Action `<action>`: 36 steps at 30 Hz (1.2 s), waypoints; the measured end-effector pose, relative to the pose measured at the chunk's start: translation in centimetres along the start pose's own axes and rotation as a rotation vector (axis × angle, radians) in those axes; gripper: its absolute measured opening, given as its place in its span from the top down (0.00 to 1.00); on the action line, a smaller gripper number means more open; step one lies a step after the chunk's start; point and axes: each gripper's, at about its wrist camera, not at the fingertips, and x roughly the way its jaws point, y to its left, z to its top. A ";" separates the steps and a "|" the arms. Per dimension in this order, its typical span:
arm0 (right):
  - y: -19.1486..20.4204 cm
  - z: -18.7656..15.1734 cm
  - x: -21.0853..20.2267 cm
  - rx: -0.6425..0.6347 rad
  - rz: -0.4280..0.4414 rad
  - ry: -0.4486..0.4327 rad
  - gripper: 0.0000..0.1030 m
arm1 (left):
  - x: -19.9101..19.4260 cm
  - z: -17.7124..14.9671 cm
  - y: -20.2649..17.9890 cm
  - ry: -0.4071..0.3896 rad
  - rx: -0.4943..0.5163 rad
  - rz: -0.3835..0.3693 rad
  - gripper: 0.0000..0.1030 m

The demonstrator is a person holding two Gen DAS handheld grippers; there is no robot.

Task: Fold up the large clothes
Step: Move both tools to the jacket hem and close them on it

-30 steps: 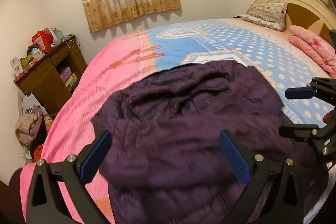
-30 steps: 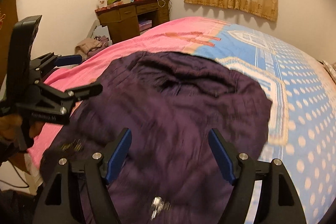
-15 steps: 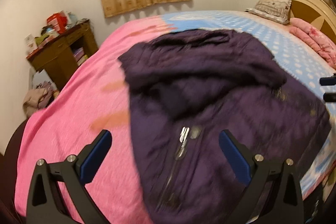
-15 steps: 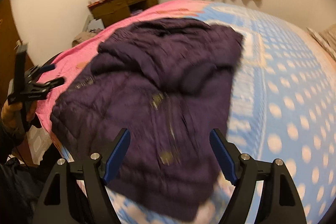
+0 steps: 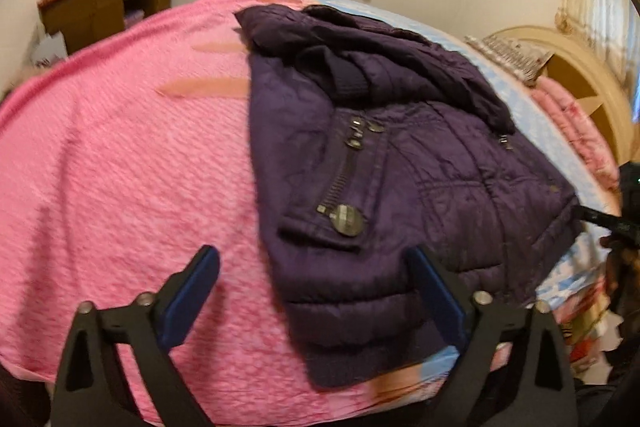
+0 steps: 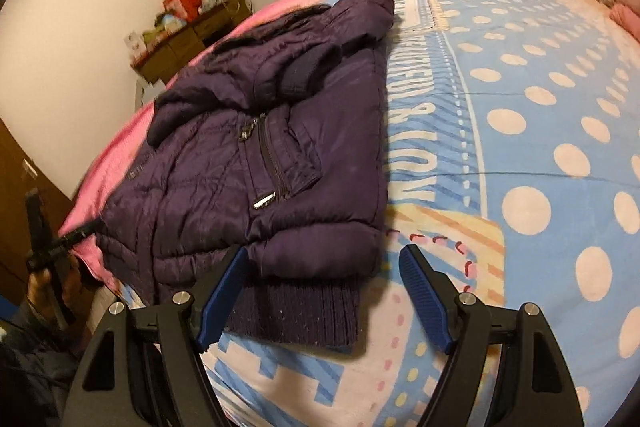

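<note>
Jacket [image 5: 384,163] lies folded on bed [image 5: 120,163] between both released tools, left [image 5: 316,303] just narrowing, right [image 6: 324,291].

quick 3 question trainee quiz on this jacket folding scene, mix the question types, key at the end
1. True or false: the purple jacket lies on the bed with neither gripper closed on it.
2. Which part of the jacket lies nearest the right gripper? A) ribbed hem B) collar C) cuff
3. Fill in: in the left wrist view, the bedspread under the left gripper is ____ in colour.

Key: 1 true; 2 A; 3 pink
</note>
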 end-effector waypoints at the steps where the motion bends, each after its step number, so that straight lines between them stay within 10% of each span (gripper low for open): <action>1: -0.3 0.0 0.0 0.017 0.015 -0.013 0.25 | 0.1 -0.2 0.0 0.002 -0.005 -0.025 0.14; 5: -0.7 0.2 0.5 0.047 0.035 -0.020 0.48 | 1.3 -1.2 0.3 0.022 -0.051 -0.098 0.24; 18: -0.5 -0.7 0.8 0.033 0.039 -0.114 0.45 | 1.9 -1.3 0.4 -0.029 -0.074 -0.103 0.20; 25: -1.7 -0.5 0.5 0.080 0.120 -0.066 0.56 | 0.9 -1.5 0.7 -0.040 -0.046 -0.120 0.50; 33: -0.9 -0.8 1.0 0.073 0.097 -0.118 0.51 | 1.3 -2.1 0.5 -0.073 -0.074 -0.089 0.35; 36: -1.3 -0.8 0.7 0.102 0.134 -0.098 0.65 | 1.0 -1.9 0.3 -0.063 -0.038 -0.098 0.54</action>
